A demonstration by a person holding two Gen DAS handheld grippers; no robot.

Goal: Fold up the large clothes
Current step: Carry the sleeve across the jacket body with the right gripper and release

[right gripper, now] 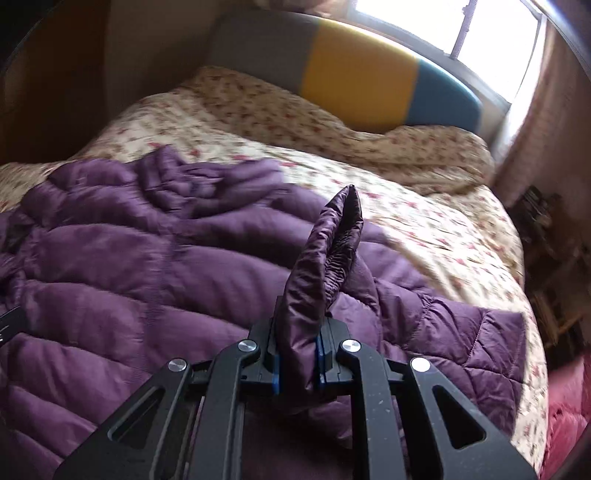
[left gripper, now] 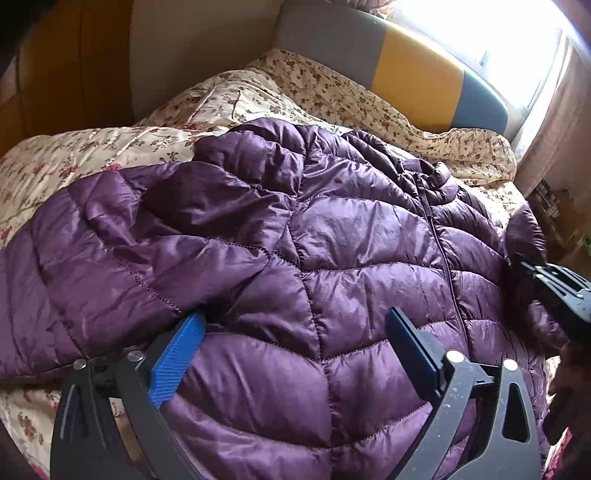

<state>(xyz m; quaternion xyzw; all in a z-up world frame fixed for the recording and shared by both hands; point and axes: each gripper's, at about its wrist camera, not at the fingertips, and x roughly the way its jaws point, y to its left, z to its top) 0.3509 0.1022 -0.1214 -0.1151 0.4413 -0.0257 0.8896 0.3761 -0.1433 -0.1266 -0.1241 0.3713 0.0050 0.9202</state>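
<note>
A purple quilted jacket [left gripper: 295,258] is spread front-up across a bed covered by a flowered quilt [left gripper: 92,155], its zip running from the near hem to the collar at the far right. The left sleeve [left gripper: 122,236] is already laid over the chest. The right gripper [right gripper: 297,363] is clamped on the cuff [right gripper: 325,258] of the other sleeve, which is lifted clear of the jacket's body and stands up between the pads. The left gripper [left gripper: 295,347] is held wide apart above the near hem, with nothing between its fingers.

The step in hand is judged to be the folding of the right sleeve inward. It is done well if the cuff is carried low and straight across to the zip line, so that the slippery, puffy fabric is not dragged or bunched. The body could usefully be pinned by the left gripper near the shoulder while the sleeve is laid. The cuff should be let go only once it lies flat.

No containers are seen in either view; only a headboard [right gripper: 354,92] and a window [right gripper: 480,33] are visible beyond the bed.
</note>
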